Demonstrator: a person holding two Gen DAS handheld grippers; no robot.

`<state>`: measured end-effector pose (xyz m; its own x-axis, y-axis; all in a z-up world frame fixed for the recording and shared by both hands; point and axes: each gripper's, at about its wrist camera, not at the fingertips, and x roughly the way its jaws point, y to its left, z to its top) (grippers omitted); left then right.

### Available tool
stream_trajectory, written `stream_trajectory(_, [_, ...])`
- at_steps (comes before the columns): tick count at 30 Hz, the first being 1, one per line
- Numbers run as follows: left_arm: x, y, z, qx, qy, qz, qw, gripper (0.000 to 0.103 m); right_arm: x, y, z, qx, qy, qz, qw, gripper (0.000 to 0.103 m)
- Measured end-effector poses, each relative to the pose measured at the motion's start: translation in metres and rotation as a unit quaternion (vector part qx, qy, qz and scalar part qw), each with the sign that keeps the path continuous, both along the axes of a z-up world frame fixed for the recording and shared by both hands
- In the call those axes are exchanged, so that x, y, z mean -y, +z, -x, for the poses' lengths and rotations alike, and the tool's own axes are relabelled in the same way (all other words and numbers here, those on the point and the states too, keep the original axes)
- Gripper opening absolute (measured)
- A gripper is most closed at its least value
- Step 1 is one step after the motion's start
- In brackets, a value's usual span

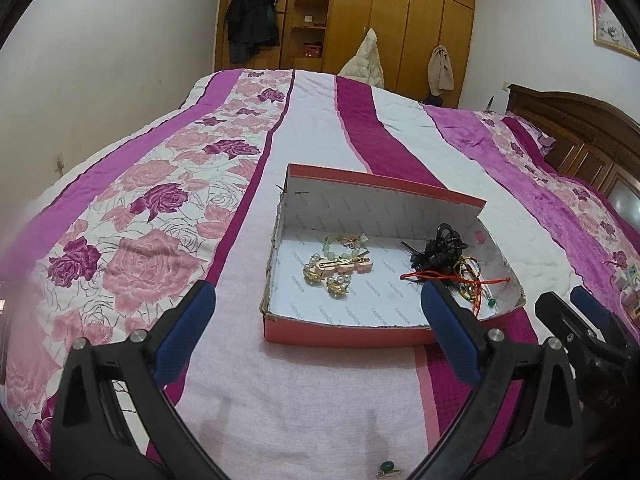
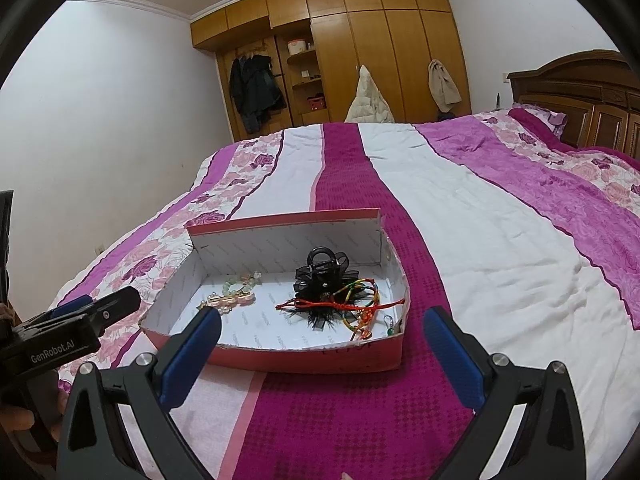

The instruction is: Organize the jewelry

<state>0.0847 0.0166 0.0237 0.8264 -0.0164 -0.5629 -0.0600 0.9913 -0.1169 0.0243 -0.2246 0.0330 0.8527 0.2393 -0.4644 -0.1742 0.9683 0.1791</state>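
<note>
A pink cardboard box (image 1: pixel 344 330) with a white lining lies open on the bed, also in the right wrist view as the box (image 2: pixel 304 360). Inside lie gold pearl clips (image 1: pixel 326 274), a green bead bracelet (image 1: pixel 332 246), a black hair claw (image 1: pixel 438 250) (image 2: pixel 322 270) and coloured cord bracelets (image 1: pixel 468 280) (image 2: pixel 356 300). A green-stone ring (image 1: pixel 387 470) rests on the bedspread near the camera. My left gripper (image 1: pixel 316 300) hangs open just short of the box. My right gripper (image 2: pixel 320 324) is open too, empty, facing the box's near wall.
The bed (image 2: pixel 460 208) carries a purple, pink and white floral quilt. A wooden wardrobe (image 2: pixel 360 52) with hanging coats stands behind, and a dark headboard (image 2: pixel 580 92) at right. A hand (image 2: pixel 16 420) holds the left gripper at the left edge.
</note>
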Motion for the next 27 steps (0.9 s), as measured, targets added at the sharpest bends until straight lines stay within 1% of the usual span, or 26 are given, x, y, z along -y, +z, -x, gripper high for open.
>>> stream_trajectory(27, [0.0021, 0.0054, -0.0009, 0.005, -0.003, 0.002, 1.0, 0.096, -0.0002, 0.0032, -0.0016, 0.003, -0.002, -0.002, 1.0, 0.103])
